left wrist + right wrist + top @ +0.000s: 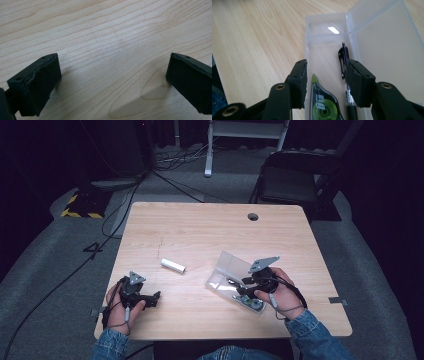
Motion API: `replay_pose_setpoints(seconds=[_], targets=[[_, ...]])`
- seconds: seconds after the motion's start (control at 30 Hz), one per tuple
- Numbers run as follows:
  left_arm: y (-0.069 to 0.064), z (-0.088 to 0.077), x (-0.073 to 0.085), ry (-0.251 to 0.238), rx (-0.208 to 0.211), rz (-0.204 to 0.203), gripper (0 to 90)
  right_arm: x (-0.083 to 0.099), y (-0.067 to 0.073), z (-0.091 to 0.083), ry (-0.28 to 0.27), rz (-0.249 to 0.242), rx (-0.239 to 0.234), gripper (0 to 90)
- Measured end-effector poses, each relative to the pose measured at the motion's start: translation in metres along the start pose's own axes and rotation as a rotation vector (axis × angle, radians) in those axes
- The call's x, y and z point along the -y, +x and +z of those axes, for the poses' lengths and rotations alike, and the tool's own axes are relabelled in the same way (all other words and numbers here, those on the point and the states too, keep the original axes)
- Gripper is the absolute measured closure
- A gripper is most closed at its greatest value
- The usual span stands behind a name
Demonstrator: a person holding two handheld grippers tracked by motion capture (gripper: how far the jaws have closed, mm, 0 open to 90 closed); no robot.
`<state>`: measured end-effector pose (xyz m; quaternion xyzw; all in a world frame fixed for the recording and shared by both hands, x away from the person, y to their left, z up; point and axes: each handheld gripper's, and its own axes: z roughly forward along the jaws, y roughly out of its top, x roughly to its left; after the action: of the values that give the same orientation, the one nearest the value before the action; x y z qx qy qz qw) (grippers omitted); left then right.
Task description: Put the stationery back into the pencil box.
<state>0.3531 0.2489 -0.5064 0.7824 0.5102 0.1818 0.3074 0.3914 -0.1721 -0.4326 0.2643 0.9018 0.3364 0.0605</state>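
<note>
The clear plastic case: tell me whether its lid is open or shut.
Open. The clear plastic case has its lid swung back to one side, exposing a green correction tape and a pen inside.

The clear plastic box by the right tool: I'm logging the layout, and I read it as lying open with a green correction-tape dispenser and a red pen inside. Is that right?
Not quite. The clear plastic box does lie open with the green correction-tape dispenser inside, but the pen beside it is black, not red. The right gripper view shows this.
</note>
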Motion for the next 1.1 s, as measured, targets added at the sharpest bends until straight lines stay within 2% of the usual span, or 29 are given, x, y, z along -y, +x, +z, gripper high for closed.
replay_pose_setpoints(seconds=[0.4, 0.53, 0.87, 1.1], targets=[[0.001, 0.0, 0.0, 0.0, -0.003, 0.002, 0.1, -0.018, 0.008, -0.003, -0.081, -0.009, 0.028, 51.3], [0.0, 0.0, 0.0, 0.0, -0.004, -0.001, 0.1, -0.024, 0.01, -0.002, -0.086, -0.018, 0.032, 51.0], [0.0, 0.0, 0.0, -0.001, -0.004, -0.002, 0.1, -0.043, 0.014, 0.006, -0.104, -0.023, 0.046, 44.2], [0.001, 0.001, -0.001, 0.002, -0.006, -0.002, 0.1, -0.06, 0.015, 0.019, -0.13, -0.024, 0.049, 42.1]])
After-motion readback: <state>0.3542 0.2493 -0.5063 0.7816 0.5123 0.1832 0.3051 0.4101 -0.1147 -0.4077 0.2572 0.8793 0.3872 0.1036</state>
